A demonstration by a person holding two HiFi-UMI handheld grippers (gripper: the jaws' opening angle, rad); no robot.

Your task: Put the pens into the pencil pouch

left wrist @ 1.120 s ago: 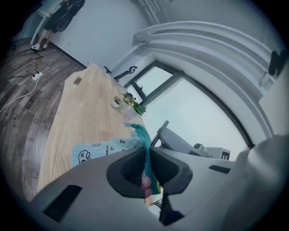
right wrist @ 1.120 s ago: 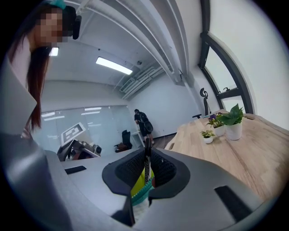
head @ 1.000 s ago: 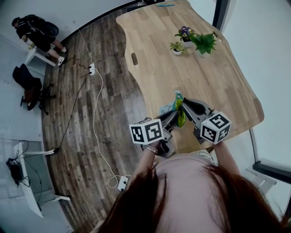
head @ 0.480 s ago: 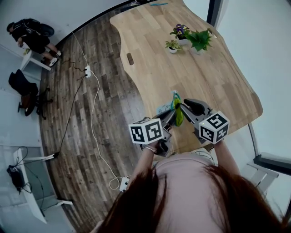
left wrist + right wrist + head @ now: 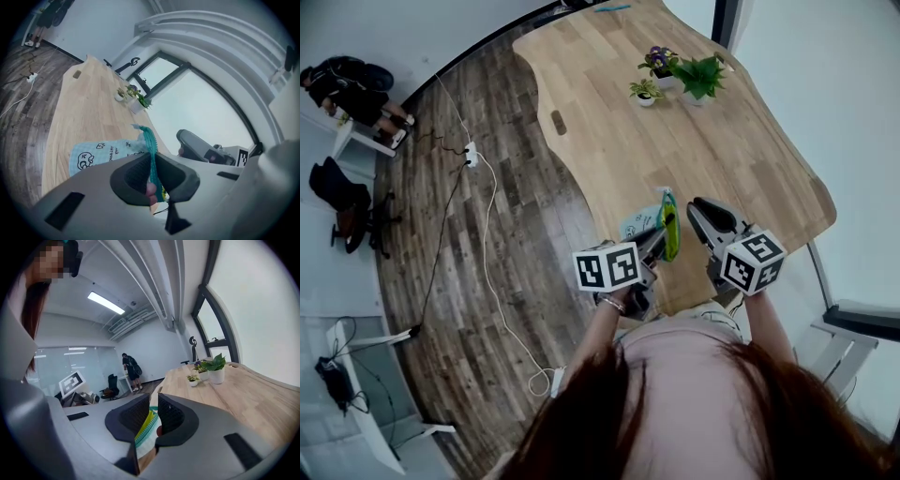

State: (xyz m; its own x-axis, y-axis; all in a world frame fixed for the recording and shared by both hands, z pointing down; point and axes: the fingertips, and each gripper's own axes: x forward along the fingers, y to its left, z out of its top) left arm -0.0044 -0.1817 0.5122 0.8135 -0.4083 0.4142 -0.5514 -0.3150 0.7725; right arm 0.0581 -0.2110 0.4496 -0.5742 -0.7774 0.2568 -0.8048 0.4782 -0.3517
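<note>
L gripper [image 5: 151,165] is pinching pencil pouch [image 5: 101,152] by its zip edge at desk's [image 5: 84,103] near edge, prob. to hold mouth up for pens; R gripper [image 5: 153,412], jaws narrow & empty, is hovering beside.

A wooden table [image 5: 712,159] carries potted plants [image 5: 698,77] and, nearer, the pencil pouch [image 5: 639,223].

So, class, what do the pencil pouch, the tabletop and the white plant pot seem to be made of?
The pencil pouch: likely soft fabric, pale blue, matt, with printed doodles; it sags limply and has a teal zip.
The tabletop: wood or wood-look laminate, light and smooth; grain lines show.
The pot: white, smooth, perhaps ceramic or plastic; can't tell.
</note>
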